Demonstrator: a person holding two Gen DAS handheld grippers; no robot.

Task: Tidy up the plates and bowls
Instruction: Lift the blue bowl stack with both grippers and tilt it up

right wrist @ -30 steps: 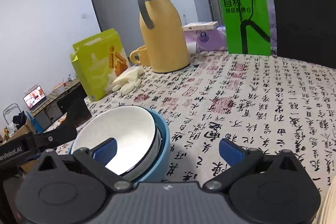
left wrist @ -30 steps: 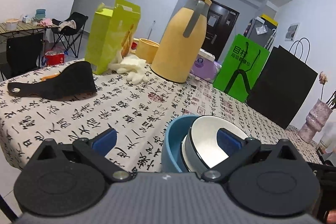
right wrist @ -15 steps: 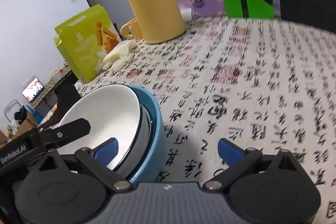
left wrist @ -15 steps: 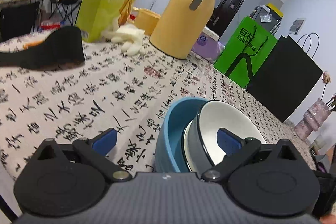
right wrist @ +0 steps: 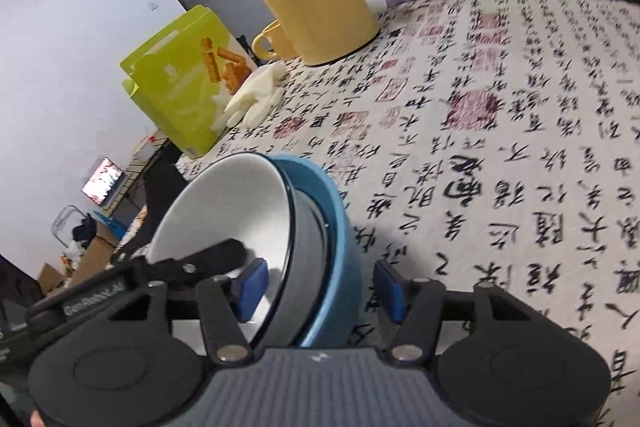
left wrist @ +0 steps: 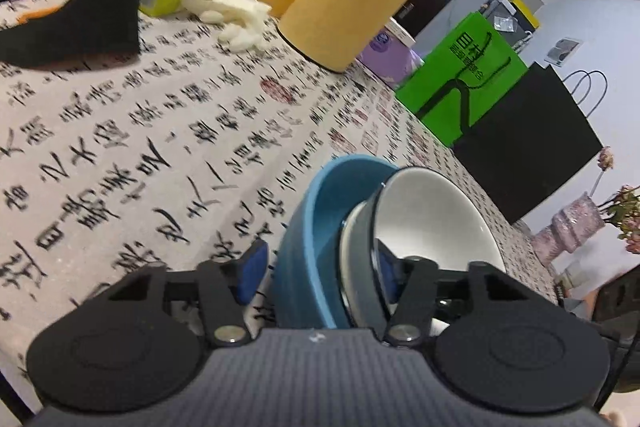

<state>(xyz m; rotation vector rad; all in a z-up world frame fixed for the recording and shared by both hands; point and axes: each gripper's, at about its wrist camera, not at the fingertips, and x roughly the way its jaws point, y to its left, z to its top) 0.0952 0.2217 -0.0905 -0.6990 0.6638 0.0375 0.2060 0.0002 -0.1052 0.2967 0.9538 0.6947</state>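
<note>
Tablecloth (left wrist: 160,131) – vase (left wrist: 568,227) left view only, laptop (right wrist: 103,180) right.

Blue bowl (left wrist: 304,247) base hidden behind tongs; tablecloth (right wrist: 560,147) script blurred.
</note>
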